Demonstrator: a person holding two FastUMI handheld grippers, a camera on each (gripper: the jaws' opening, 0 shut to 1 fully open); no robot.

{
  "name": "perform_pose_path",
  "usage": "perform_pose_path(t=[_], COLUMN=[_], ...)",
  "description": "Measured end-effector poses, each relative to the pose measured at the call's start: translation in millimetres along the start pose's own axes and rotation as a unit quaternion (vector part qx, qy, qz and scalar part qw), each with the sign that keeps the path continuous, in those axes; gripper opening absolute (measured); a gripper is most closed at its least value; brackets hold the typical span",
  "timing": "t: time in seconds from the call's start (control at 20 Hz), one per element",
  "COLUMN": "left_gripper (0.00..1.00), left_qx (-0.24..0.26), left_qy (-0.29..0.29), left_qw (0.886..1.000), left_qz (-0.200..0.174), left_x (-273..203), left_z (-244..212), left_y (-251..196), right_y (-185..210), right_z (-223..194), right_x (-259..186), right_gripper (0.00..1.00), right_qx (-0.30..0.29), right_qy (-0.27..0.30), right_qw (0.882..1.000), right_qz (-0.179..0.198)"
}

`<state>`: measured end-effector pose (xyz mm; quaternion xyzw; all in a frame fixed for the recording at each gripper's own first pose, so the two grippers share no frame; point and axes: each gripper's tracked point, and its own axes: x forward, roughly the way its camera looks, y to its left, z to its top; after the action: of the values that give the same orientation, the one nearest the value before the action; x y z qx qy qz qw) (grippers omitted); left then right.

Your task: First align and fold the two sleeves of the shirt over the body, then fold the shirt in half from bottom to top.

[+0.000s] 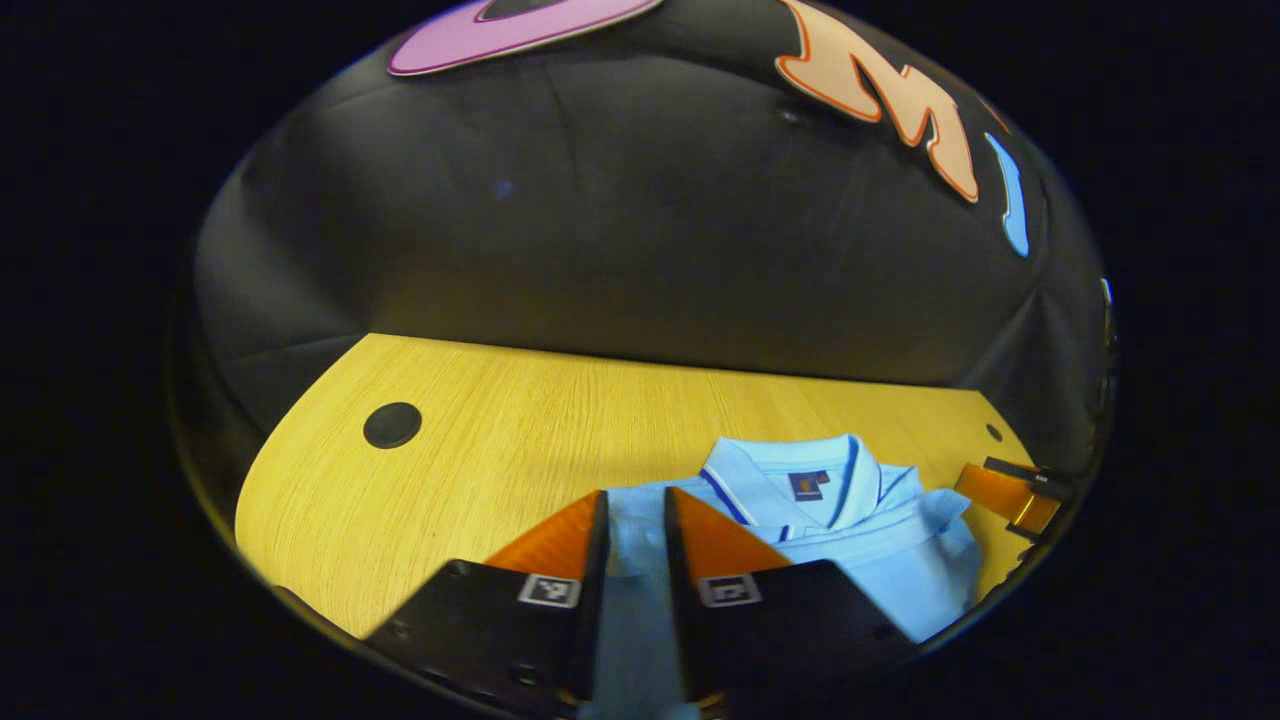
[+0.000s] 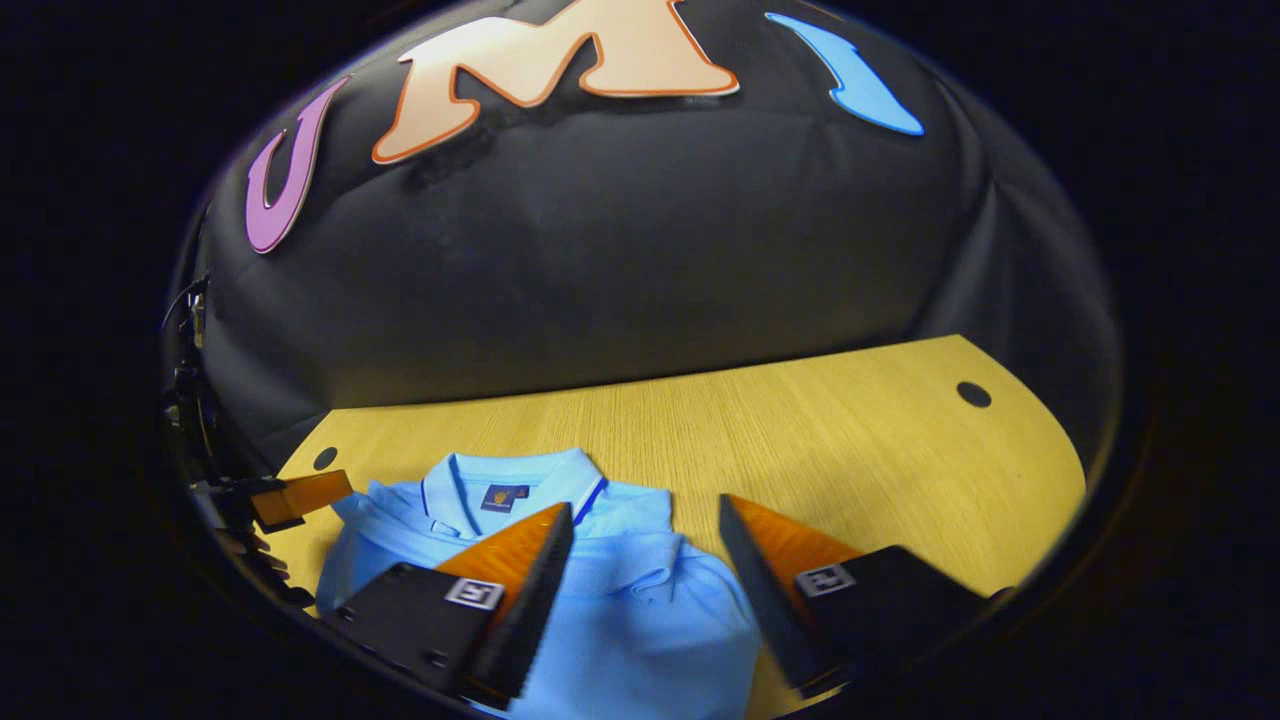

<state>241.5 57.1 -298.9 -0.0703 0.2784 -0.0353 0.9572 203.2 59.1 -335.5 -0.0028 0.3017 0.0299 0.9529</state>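
I have the light blue polo shirt [image 1: 850,540] lying on the wooden table [image 1: 480,440], collar [image 2: 510,480] toward the far wall, sleeves seemingly already folded over the body. My left hand-held gripper [image 1: 636,520] has its fingers drawn close with blue cloth between them, but I cannot tell whether they actually pinch it. My right hand-held gripper [image 2: 645,540] stands with fingers wide apart above the shirt's right side, holding nothing. The knit looks light, soft and floppy, so I judge it will sag and crease unless both near hem corners are lifted together. I would pinch a single layer at the hem.
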Motion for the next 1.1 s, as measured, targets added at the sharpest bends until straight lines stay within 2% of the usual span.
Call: perform_pose_path(t=[0.05, 0.1, 0.15, 0.25, 0.3, 0.35, 0.45, 0.7, 0.85, 1.1], left_gripper=[0.58, 0.77, 0.96, 0.96, 0.96, 0.96, 0.96, 0.95, 0.95, 0.95], left_qx=[0.000, 0.005, 0.013, 0.024, 0.028, 0.032, 0.036, 0.070, 0.095, 0.091], left_qy=[-0.021, -0.043, -0.066, -0.098, -0.110, -0.126, -0.156, -0.214, -0.225, -0.232], left_qw=[1.000, 0.999, 0.997, 0.994, 0.993, 0.991, 0.987, 0.974, 0.969, 0.968], left_qz=[0.012, 0.019, 0.026, 0.027, 0.024, 0.021, 0.019, 0.016, 0.025, 0.024], left_x=[-13, -30, -50, -83, -103, -123, -165, -265, -308, -344], left_z=[15, 24, 41, 58, 64, 72, 83, 93, 85, 72], left_y=[2, 6, 8, 1, -5, -10, -22, -45, -48, -56], right_y=[-1, -2, -2, -3, -2, -1, 3, -8, -15, -19], right_z=[12, 26, 40, 62, 73, 85, 106, 122, 108, 92], right_x=[-10, -24, -39, -78, -99, -121, -166, -273, -315, -342], right_gripper=[0.98, 0.96, 0.99, 0.99, 0.95, 0.99, 0.98, 0.99, 0.99, 0.99], right_qx=[-0.012, -0.023, -0.032, -0.044, -0.048, -0.051, -0.050, -0.045, -0.036, -0.028], right_qy=[-0.021, -0.044, -0.068, -0.108, -0.127, -0.148, -0.184, -0.252, -0.257, -0.251], right_qw=[1.000, 0.999, 0.997, 0.993, 0.991, 0.988, 0.982, 0.967, 0.966, 0.967], right_qz=[-0.003, -0.005, -0.006, -0.010, -0.008, -0.007, -0.002, 0.000, 0.001, 0.008])
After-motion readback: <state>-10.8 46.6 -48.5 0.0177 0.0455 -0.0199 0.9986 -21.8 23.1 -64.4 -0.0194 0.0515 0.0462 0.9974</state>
